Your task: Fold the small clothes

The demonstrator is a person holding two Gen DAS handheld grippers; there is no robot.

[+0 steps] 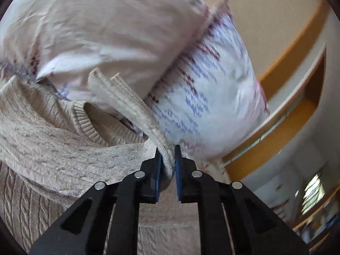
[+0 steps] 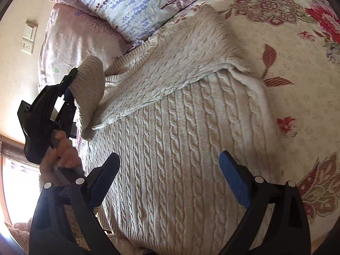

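Observation:
A beige cable-knit sweater [image 2: 180, 131] lies flat on the bed, one sleeve folded across its chest. My left gripper [image 1: 167, 159] is shut on the ribbed cuff [image 1: 127, 97] of the other sleeve and holds it lifted above the bed. The same gripper shows in the right wrist view [image 2: 70, 85], at the left, with the sleeve [image 2: 89, 85] hanging from it. My right gripper [image 2: 170, 170] is open and empty, hovering over the sweater's body.
Two pillows [image 2: 119, 6] lie at the head of the bed, near the sweater's collar. A floral bedspread [image 2: 297, 63] covers the bed to the right. A wooden shelf [image 1: 286, 110] and a wall with switches [image 2: 27, 40] stand beyond.

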